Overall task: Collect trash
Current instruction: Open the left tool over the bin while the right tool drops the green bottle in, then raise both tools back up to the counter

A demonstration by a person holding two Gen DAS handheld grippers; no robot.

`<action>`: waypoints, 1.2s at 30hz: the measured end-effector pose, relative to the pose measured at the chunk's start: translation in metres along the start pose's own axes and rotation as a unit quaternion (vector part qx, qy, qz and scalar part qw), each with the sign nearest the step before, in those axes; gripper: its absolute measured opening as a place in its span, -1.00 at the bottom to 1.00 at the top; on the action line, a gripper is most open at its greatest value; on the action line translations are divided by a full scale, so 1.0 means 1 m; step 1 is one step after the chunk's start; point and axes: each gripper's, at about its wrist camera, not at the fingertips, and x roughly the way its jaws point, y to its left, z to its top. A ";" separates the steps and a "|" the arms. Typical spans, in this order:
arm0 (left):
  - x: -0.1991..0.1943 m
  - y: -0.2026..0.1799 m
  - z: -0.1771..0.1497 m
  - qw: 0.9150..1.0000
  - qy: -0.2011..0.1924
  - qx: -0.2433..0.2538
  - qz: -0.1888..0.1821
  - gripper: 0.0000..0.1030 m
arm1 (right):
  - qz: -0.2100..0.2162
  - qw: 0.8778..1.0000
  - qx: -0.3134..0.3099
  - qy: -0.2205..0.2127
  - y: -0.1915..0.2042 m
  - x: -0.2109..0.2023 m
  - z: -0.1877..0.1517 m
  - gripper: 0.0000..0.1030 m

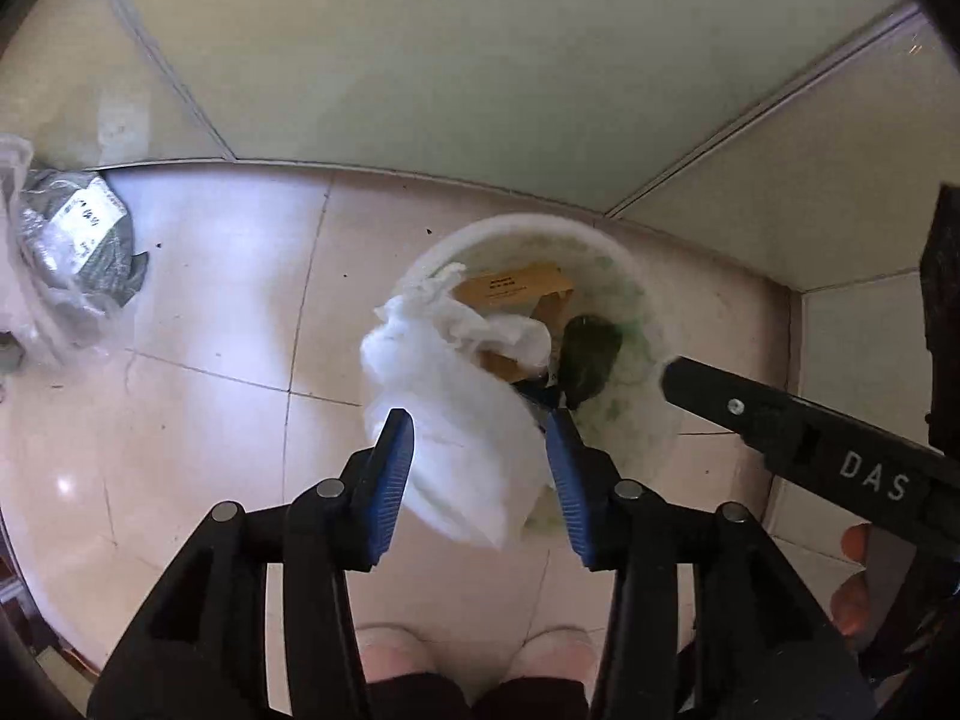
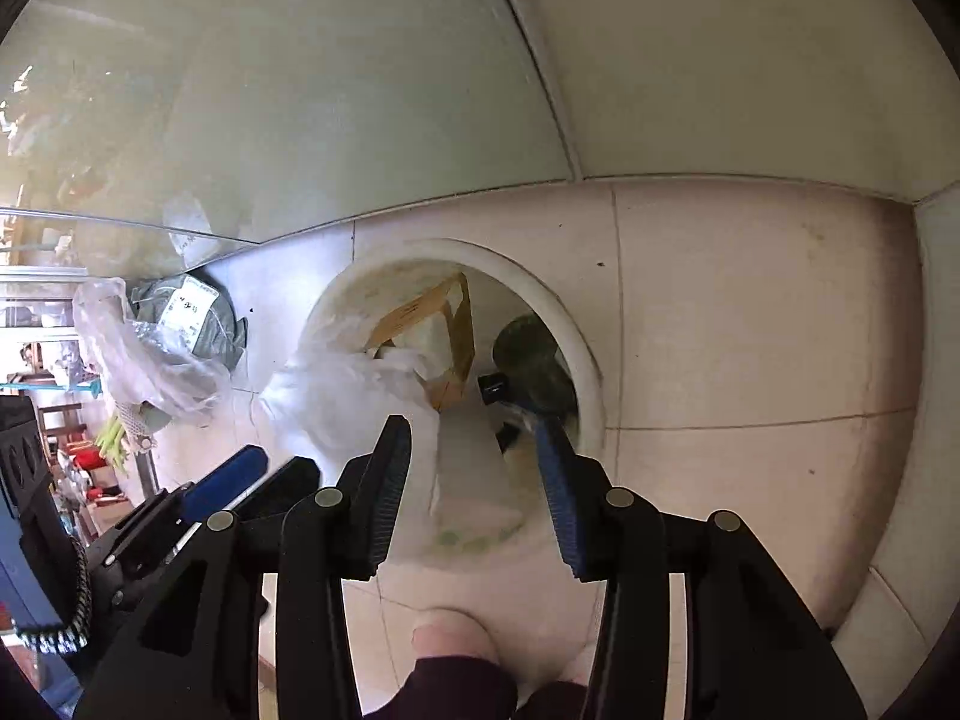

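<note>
While both grippers are pointing down over the white bin (image 1: 651,324), left gripper (image 1: 480,432) is gaping wide around white bag (image 1: 462,420), pads not pressing; right gripper (image 2: 474,438) is standing part-open, gripping nothing, above cardboard (image 2: 420,315) inside.

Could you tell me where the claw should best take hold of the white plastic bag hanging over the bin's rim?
Pinch the bunched white plastic bag just outside the bin rim, coming from above: there it gathers into a fold, clear of the cardboard inside.

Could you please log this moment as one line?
left claw: open, astride white bag | right claw: open, over bin | bag draped over bin rim
</note>
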 end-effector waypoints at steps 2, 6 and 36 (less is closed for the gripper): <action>-0.020 0.002 0.000 1.000 -0.002 -0.010 -0.005 -0.13 | -0.006 1.000 -0.005 -0.005 0.005 -0.023 -0.004 -0.23; -0.077 -0.003 0.001 1.000 -0.004 -0.020 -0.010 -0.13 | -0.015 1.000 -0.009 -0.017 0.024 -0.084 -0.015 -0.23; -0.633 -0.062 0.035 0.975 -0.210 0.062 -0.046 -0.13 | -0.013 0.962 -0.021 -0.272 0.217 -0.559 -0.071 -0.23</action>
